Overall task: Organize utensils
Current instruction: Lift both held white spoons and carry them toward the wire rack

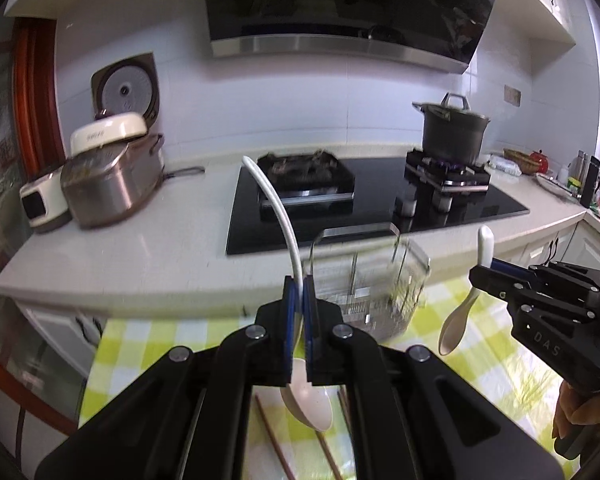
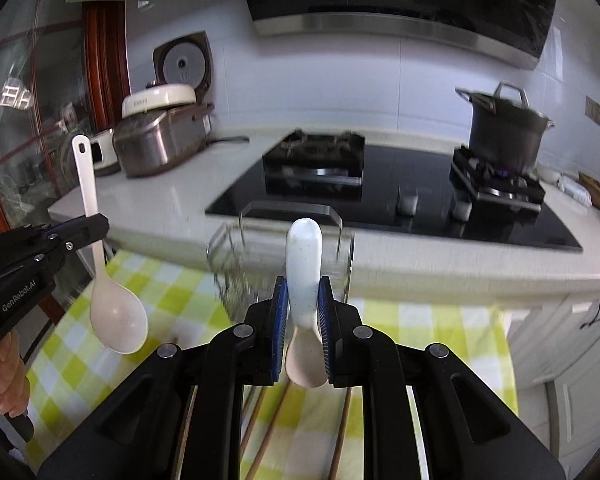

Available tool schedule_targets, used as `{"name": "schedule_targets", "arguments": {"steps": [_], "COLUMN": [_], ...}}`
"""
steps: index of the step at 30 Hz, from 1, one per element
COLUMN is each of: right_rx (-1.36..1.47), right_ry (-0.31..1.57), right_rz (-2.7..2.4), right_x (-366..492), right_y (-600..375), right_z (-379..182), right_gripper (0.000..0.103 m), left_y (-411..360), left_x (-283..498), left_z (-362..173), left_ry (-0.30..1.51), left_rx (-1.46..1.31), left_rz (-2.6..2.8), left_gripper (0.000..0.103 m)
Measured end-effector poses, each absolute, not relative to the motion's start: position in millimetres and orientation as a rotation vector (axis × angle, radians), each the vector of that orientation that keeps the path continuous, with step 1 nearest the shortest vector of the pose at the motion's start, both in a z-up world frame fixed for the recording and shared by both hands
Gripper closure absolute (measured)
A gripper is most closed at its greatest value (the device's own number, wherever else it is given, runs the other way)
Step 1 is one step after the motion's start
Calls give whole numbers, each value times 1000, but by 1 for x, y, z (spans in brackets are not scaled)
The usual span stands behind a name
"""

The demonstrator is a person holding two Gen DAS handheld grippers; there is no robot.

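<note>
Both claws are gripping spoons above the checked cloth: the left claw (image 1: 299,292) pinching a long-handled spoon (image 1: 278,216), the right claw (image 2: 303,300) clamping a short rice spoon (image 2: 304,256). The wire basket (image 2: 260,248) is standing just ahead, handles upright, about equally near both.

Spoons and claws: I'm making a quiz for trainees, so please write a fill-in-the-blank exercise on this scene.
1. Each claw is shut on a ____.
2. The left claw grips the long-handled spoon by its ____.
3. The wire basket stands on a checked ____.
4. The dark pot sits on the ____.

Missing words: spoon; handle; tablecloth; stove
</note>
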State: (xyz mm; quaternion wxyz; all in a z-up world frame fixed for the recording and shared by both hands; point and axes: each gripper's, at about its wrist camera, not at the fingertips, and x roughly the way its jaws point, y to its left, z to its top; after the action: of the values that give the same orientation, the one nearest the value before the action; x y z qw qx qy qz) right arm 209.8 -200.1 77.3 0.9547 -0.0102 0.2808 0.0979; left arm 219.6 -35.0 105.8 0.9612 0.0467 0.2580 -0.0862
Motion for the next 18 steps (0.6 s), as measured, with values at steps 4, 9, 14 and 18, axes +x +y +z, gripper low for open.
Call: {"name": "schedule_targets", "arguments": {"steps": [4,9,14,18], "right_rx": [-26,-10,-4,18], "right_ry": [539,517,506,524], "right_rz": [213,246,259,276], "right_x": [230,257,287,308], "right_y": [-203,-204,-203,-206], "right_z": [104,124,122,106], "right_gripper": [87,87,87,87], "left_y": [-43,-49,-54,-60], "left_x": [244,276,310,332], "left_z": [135,158,155,131], "left_ry": [498,483,485,501], "left_rx": [98,63,14,-9], "left_rz": [-181,-195,-205,-226], "left_gripper": [99,99,99,99]}}
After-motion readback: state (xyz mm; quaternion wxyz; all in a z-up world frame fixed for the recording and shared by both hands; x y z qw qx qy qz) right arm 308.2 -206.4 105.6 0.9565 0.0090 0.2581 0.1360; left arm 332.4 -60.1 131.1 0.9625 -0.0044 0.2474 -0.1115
